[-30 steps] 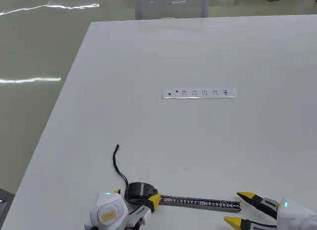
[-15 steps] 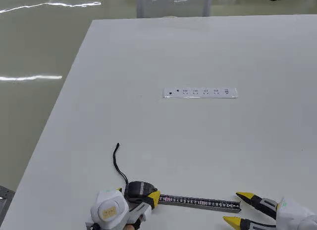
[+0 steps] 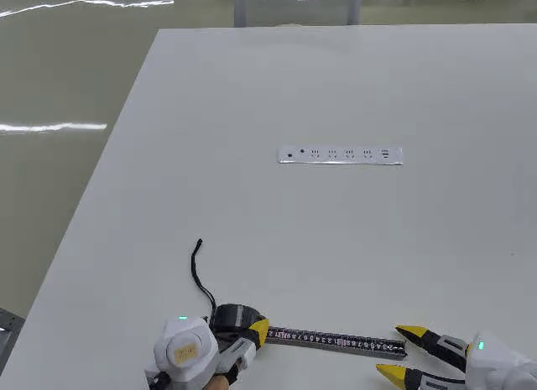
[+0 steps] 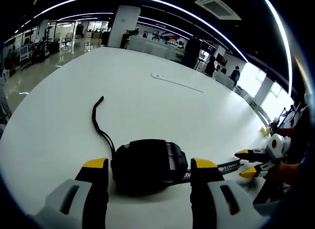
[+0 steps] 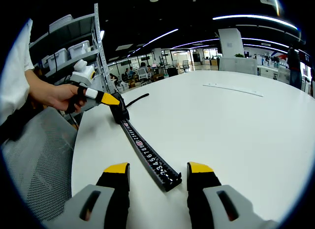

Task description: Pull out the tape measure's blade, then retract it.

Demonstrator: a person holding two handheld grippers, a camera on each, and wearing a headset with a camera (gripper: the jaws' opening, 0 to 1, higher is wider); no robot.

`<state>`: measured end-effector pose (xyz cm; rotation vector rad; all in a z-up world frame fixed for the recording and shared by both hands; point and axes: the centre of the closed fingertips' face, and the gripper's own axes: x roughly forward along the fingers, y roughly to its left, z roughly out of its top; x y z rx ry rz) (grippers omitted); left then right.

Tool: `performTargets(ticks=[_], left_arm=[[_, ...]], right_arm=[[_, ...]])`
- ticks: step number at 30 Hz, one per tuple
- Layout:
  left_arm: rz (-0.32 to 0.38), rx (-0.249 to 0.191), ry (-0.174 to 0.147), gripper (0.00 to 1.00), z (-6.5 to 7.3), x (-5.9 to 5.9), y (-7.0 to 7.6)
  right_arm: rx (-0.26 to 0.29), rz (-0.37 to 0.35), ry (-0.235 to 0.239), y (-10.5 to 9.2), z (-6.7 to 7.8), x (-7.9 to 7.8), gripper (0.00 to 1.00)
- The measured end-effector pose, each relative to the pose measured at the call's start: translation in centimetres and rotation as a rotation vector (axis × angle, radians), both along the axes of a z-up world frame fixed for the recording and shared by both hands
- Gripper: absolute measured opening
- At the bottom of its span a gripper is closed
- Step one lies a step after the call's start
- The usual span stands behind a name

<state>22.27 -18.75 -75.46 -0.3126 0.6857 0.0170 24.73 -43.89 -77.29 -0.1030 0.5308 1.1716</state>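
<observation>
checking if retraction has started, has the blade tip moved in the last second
No. The blade tip lies at the same spot relative to the power strip, with the same length out of the tape measure case.

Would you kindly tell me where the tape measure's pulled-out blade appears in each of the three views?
Head view: the blade lies along the bottom edge, centre to right.
Left gripper view: blade low right, running out from the black case.
Right gripper view: blade slants from lower centre up and left.
Shared landmark: the white power strip, beyond the blade in all three.
</observation>
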Motion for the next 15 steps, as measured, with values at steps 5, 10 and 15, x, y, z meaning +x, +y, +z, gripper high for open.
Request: performTargets(ticks=[5,10,15], left_arm=[[0.009,-0.016,0.01,0.64,-0.1,0.08,-0.21],[0.007,-0.012,0.016,0.61,-0.14,-0.01,-0.29],[0.005,-0.005,0.022,0.6,-0.23,-0.03,-0.22]], right_arm=[[-0.001,0.004,0.0,0.06,0.1,0.03,0.46],[0.004,0.001,0.0,-0.09,-0.06,0.27,0.45],[0.006,0.001,0.001,-0.11,-0.03,0.25,0.45]])
